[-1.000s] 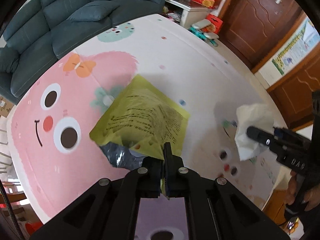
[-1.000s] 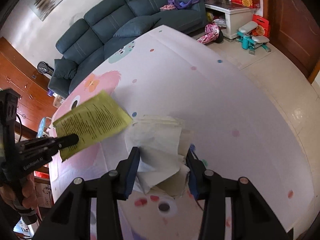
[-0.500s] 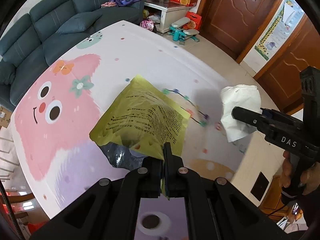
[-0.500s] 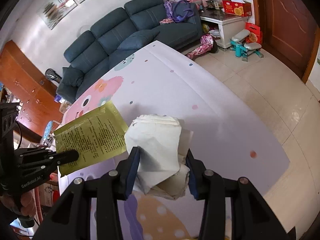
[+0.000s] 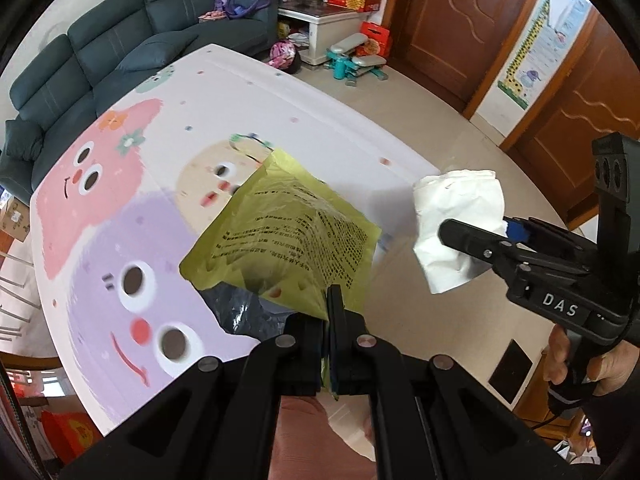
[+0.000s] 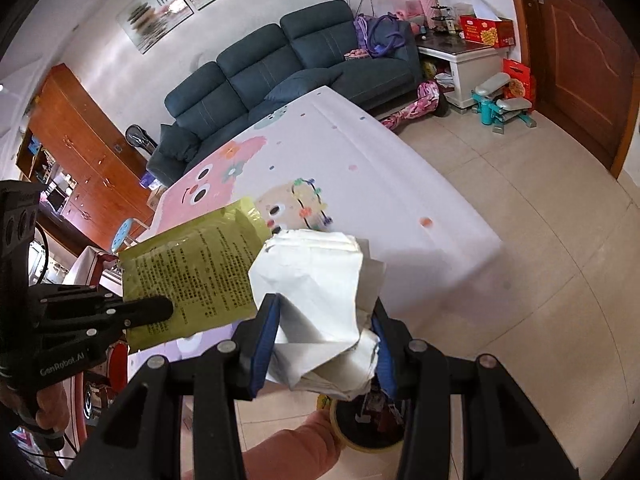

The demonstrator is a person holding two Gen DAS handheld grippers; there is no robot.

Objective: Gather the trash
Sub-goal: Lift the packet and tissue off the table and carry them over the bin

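Both tongs are black with silver screws. The right tongs point(image 6: 324, 344) have blue pads point(image 6: 266, 336). White "DAS" lettering sits at three o'clock in the left wrist view.

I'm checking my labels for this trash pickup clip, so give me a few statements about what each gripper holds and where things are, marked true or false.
1. The left gripper is shut on a yellow-green packet. True.
2. The right gripper is open with nothing in it. False: it is shut on a crumpled white paper wad.
3. Both items are held up off the cartoon play mat. True.
4. The packet is plain, with no printing. False: black text covers its face.
5. A dark teal sofa stands beyond the mat. True.
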